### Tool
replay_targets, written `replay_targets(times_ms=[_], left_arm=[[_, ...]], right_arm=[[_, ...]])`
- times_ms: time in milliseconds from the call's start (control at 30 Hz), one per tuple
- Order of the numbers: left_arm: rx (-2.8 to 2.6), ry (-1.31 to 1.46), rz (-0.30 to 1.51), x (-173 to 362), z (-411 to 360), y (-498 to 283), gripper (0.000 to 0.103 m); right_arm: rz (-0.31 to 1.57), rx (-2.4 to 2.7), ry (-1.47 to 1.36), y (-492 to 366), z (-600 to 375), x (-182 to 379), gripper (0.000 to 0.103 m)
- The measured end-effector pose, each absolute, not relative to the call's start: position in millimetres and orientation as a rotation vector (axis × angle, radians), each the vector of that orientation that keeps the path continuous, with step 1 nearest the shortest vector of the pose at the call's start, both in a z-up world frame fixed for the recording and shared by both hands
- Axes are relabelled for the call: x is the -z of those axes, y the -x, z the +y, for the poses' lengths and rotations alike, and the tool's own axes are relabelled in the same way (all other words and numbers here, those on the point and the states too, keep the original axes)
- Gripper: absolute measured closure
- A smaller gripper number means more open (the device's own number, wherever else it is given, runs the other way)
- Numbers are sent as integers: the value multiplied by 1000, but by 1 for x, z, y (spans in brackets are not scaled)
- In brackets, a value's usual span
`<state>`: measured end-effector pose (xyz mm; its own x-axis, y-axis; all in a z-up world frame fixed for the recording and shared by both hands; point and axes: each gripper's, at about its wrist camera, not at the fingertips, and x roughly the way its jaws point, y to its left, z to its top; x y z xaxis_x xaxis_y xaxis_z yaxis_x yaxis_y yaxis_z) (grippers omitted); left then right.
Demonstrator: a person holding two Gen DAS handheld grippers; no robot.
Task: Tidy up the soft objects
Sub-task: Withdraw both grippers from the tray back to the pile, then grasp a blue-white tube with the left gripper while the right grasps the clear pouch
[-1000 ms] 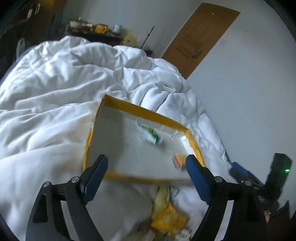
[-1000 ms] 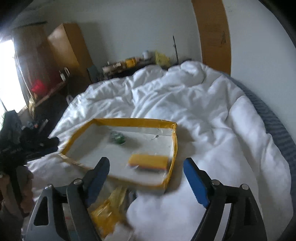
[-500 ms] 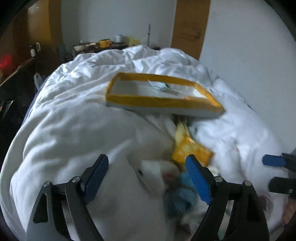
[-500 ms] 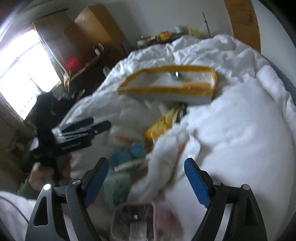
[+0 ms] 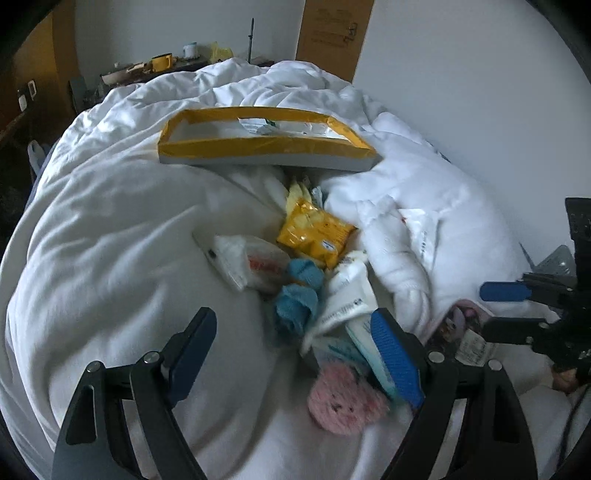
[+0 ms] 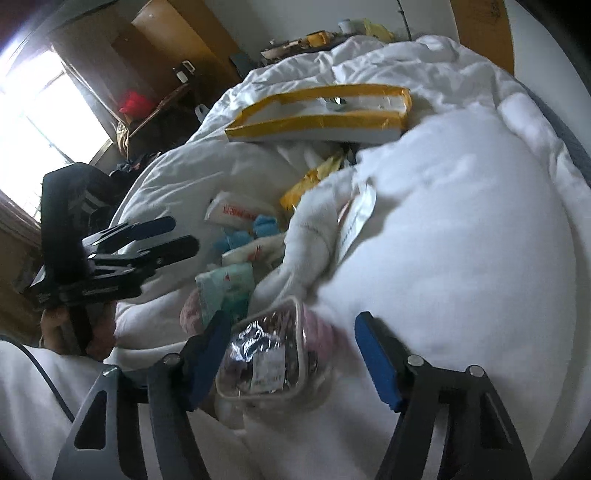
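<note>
A pile of soft things lies in a fold of the white duvet [image 5: 110,221]: a yellow packet [image 5: 314,232], a white tissue pack [image 5: 255,262], blue socks [image 5: 297,299], a white tube [image 5: 347,295] and a pink plush [image 5: 341,404]. My left gripper [image 5: 295,354] is open and empty above the near end of the pile. My right gripper [image 6: 291,354] is open above a clear zip pouch [image 6: 266,358], not gripping it. A white box with yellow tape [image 5: 258,140] lies beyond the pile, also in the right wrist view [image 6: 325,110].
A white wall [image 5: 461,92] runs along the bed's right side, with a wooden door [image 5: 332,33] at the far end. A cluttered shelf [image 5: 162,64] stands behind the bed. Dark furniture and a bright window [image 6: 33,122] are on the left.
Both grippers have pulled back from the box toward the near end of the bed, so the pile of soft things has come into view under them. Both stay open.
</note>
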<state>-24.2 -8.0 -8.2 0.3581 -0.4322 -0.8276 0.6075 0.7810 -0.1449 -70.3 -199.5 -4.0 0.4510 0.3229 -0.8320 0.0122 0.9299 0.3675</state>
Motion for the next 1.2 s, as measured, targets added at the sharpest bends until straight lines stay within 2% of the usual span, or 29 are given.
replay_targets(times_ms=[267,433,500,533,567,600,700,733,900,1200], left_arm=[[739,-318,971,7,-30,50,18],[785,-335,1022,17,-39,51,18],[795,-340,1041,21,-42,50,20],[798,-350,1043,22,-45,51,23],[802,-361,1042,23,-48,51,34],[809,-369,1046,25,-50,52,49],[839,-398,1089,35,-59,55,79],[844,-396,1105,39,-60,55,83],[869,-311,1092,32,-48,52,86],[913,43,1042,-18,-2,2,87]], right_arm=[[1155,-180,-362,75,-197,16,31],[1163,-213,-342,78,-189,14,31],[1166,-210,-335,78,-188,15,41],[1169,-205,-331,78,-188,16,52],[1170,-199,-331,79,-189,16,63],[1173,-194,-329,79,-189,17,68],[1163,-202,-317,80,-188,13,74],[1151,-208,-309,81,-187,10,75],[1081,-220,-305,80,-197,-11,77],[905,-203,-309,41,-225,-62,77]])
